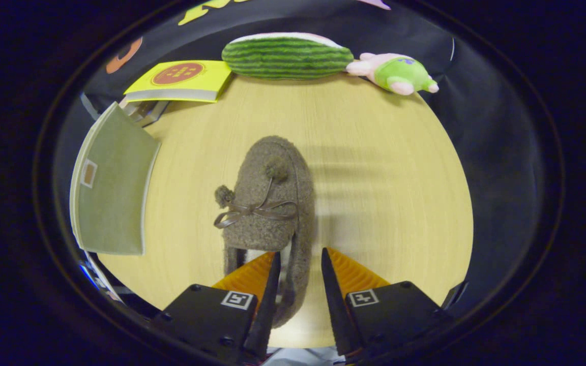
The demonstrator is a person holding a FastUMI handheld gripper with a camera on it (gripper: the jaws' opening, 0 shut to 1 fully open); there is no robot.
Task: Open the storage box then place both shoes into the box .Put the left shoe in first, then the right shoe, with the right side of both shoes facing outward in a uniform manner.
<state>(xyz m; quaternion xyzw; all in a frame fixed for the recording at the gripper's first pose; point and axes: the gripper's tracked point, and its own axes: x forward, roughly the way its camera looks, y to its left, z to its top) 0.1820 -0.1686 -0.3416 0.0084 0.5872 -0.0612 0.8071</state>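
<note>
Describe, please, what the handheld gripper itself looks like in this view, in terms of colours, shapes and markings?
The gripper has two tapering fingers with dark inner faces and orange ribbed outer sides. Each is mounted on a black blocky base with visible screw heads, and each base carries a small square black-and-white marker tag. No cables are clearly visible.

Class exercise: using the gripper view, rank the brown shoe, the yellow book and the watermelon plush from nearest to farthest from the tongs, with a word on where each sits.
1. Brown shoe: its heel wall sits between the fingers of the open tongs.
2. Yellow book: far beyond the shoe, toward the left fingertip's side.
3. Watermelon plush: at the table's far edge, straight ahead, right of the book.
</note>
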